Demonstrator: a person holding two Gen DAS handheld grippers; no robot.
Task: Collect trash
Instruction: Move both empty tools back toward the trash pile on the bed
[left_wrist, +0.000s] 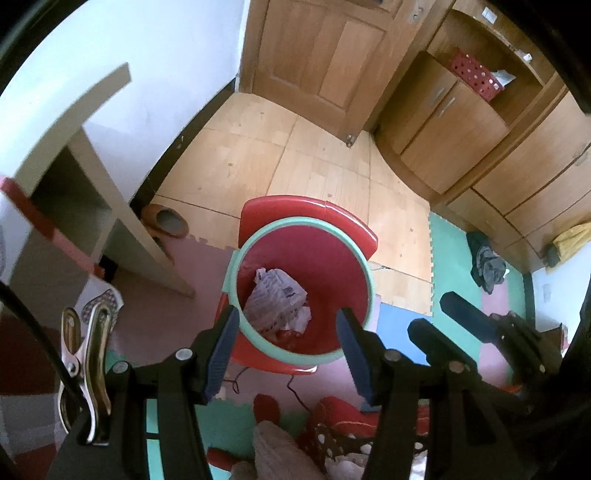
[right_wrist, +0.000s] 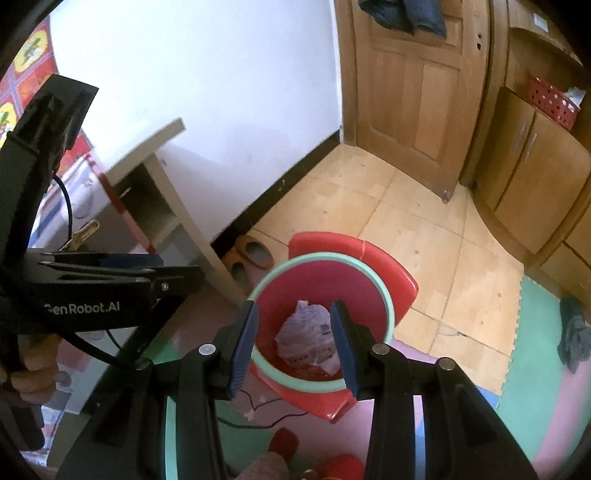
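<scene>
A red bin with a mint-green rim (left_wrist: 370, 273) (right_wrist: 388, 295) stands on a red plastic stool (left_wrist: 306, 210) (right_wrist: 400, 275) on the floor. Crumpled printed paper (left_wrist: 275, 299) (right_wrist: 306, 332) lies at the bottom of the bin. My left gripper (left_wrist: 288, 319) hangs above the bin mouth, open, with nothing between its blue pads. My right gripper (right_wrist: 294, 310) is also over the bin, open and holding nothing. Each gripper shows in the other's view: the right gripper (left_wrist: 432, 314) at the right edge of the bin, the left gripper (right_wrist: 177, 273) side-on at the left.
A pale shelf unit (left_wrist: 110, 192) stands against the white wall on the left, with brown slippers (left_wrist: 166, 221) (right_wrist: 255, 251) beside it. A wooden door (left_wrist: 321, 55) and cabinets (left_wrist: 443, 122) line the back and right. Dark clothes (left_wrist: 487, 266) lie on coloured foam mats; a black cable (right_wrist: 258, 424) trails below the stool.
</scene>
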